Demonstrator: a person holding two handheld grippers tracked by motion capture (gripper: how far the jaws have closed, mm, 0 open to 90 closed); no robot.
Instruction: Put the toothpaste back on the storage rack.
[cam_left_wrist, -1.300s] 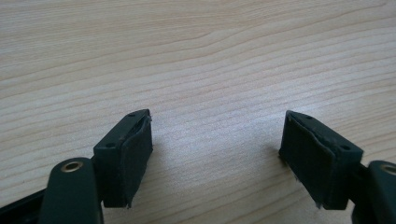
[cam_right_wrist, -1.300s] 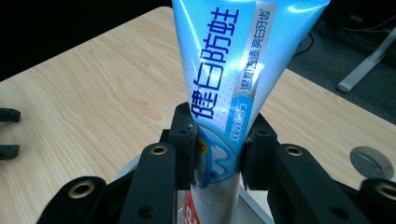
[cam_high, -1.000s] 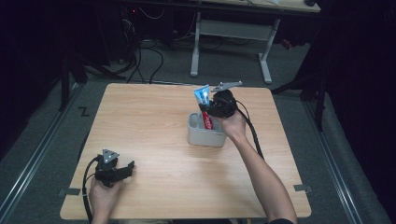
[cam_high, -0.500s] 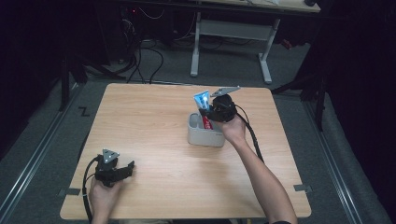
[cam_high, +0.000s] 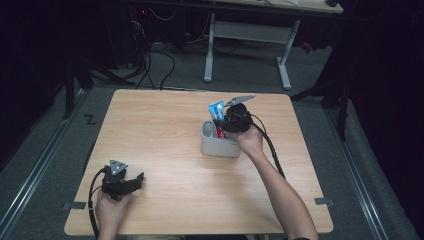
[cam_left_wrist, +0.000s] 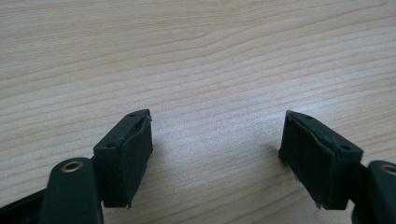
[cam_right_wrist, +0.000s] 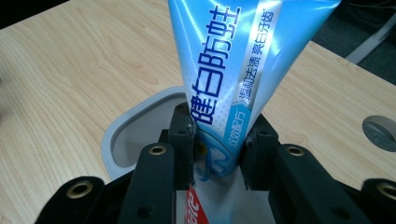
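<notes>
Two grippers are at work over a light wooden table (cam_high: 165, 125). In the high view the right gripper (cam_high: 235, 120) is held above a grey holder (cam_high: 215, 145) that stands just right of the table's middle, toward 1 o'clock from the centre. Its jaws are clamped on a blue toothpaste tube (cam_high: 216, 109), which stands nearly upright with its flat crimped end at the top and its lower part down inside the holder. Something red (cam_high: 220, 132) shows in the holder beside the tube; what it is cannot be told from here. The right hand (cam_high: 248, 140) reaches in from 5 o'clock, with the forearm running back to the table's near edge and a black cable (cam_high: 270, 147) trailing alongside it.

The right gripper view shows the tube (cam_right_wrist: 233, 70) squeezed between the two black jaws near its lower end, white and dark blue printed characters running up its face. The holder's pale rim (cam_right_wrist: 135, 121) curves behind the jaws at 9 o'clock, and a red-and-white printed surface (cam_right_wrist: 191, 205) sits below the tube between them.

The left gripper (cam_high: 122, 181) rests near the table's near-left corner, at about 7 o'clock, well apart from the holder, with the left hand (cam_high: 111, 207) behind it. In the left gripper view its jaws stand wide apart with bare wood grain (cam_left_wrist: 210, 70) between them, holding nothing.
</notes>
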